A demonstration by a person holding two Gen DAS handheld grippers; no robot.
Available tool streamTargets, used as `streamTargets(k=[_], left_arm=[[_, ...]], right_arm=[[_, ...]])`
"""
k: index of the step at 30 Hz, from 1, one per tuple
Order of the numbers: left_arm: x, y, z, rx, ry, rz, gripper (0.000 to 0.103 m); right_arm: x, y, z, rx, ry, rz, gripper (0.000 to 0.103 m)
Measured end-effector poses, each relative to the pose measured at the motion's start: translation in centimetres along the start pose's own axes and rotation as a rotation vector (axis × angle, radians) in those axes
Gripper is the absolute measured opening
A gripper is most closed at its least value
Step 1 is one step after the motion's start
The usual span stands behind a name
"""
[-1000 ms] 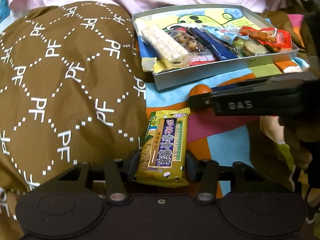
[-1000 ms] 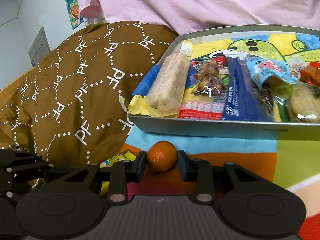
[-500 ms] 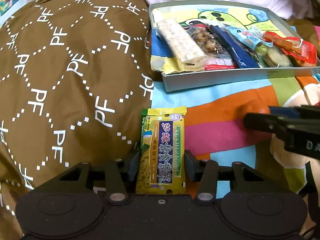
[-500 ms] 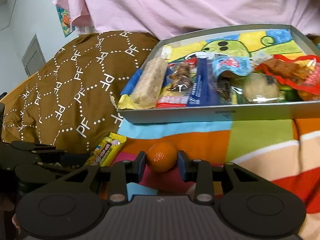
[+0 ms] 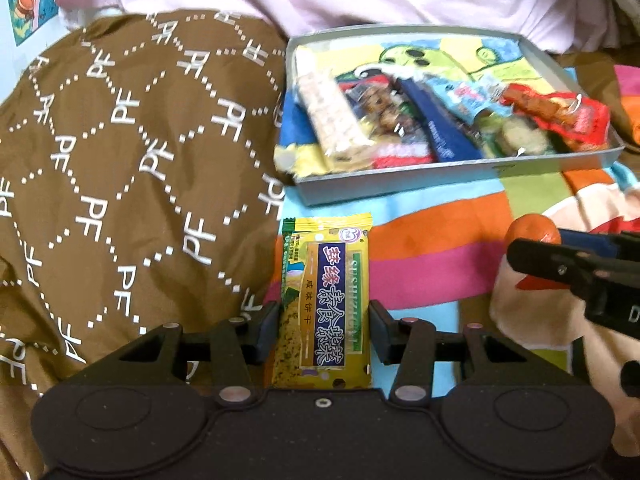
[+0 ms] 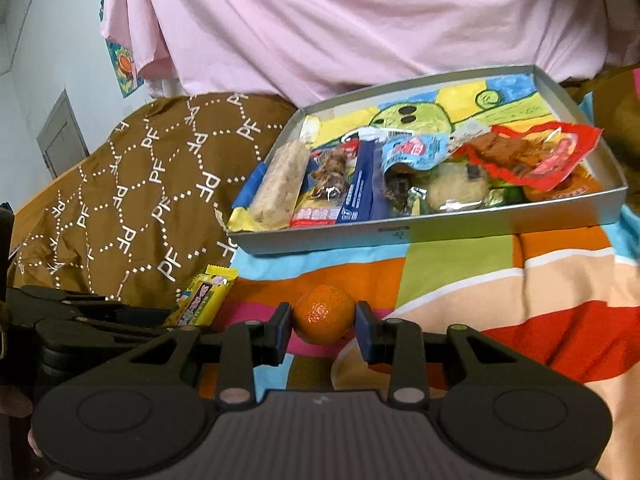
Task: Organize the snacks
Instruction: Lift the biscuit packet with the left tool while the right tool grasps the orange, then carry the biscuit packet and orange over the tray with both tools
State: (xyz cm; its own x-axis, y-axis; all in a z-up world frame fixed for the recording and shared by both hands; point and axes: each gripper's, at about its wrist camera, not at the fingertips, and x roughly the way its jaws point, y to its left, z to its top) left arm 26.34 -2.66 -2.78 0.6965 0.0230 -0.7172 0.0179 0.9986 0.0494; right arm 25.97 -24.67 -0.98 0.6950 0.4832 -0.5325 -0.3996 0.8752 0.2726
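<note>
Left gripper point(image 5: 323, 330) pinches yellow biscuit packet point(image 5: 325, 304), lower centre; right gripper point(image 6: 323, 326) clamps mandarin point(image 6: 324, 314); snack tray point(image 6: 400, 236) above.

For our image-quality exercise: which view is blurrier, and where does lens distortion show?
Left wrist view: snacks in the tray are motion-smeared, while the held biscuit packet stays sharp. Right wrist view: crisper overall, mandarin in focus; fisheye darkens the corners.
</note>
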Motion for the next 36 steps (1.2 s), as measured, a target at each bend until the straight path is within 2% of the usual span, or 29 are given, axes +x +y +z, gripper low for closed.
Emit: streamTargets(k=[12, 21, 28, 36], left_arm=[[-2.5, -1.7, 1.9, -0.009, -0.092, -0.003, 0.049], [-2.8, -2.8, 4.9, -0.040, -0.167, -0.009, 0.049], [-1.6, -4.0, 7.9, -0.054, -0.217, -0.017, 0.049], [1.5, -4.5, 10.9, -0.077, -0.244, -0.023, 0.049]], right_arm=[[-2.0, -0.7, 1.0, 0.026, -0.076, 0.004, 0.038], [-2.1, -1.8, 1.9, 0.060, -0.128, 0.002, 0.038], [-1.3, -3.6, 3.0, 0.108, -0.190, -0.020, 0.038], [0.5, -5.8, 5.1, 0.126, -0.279, -0.106, 0.038]])
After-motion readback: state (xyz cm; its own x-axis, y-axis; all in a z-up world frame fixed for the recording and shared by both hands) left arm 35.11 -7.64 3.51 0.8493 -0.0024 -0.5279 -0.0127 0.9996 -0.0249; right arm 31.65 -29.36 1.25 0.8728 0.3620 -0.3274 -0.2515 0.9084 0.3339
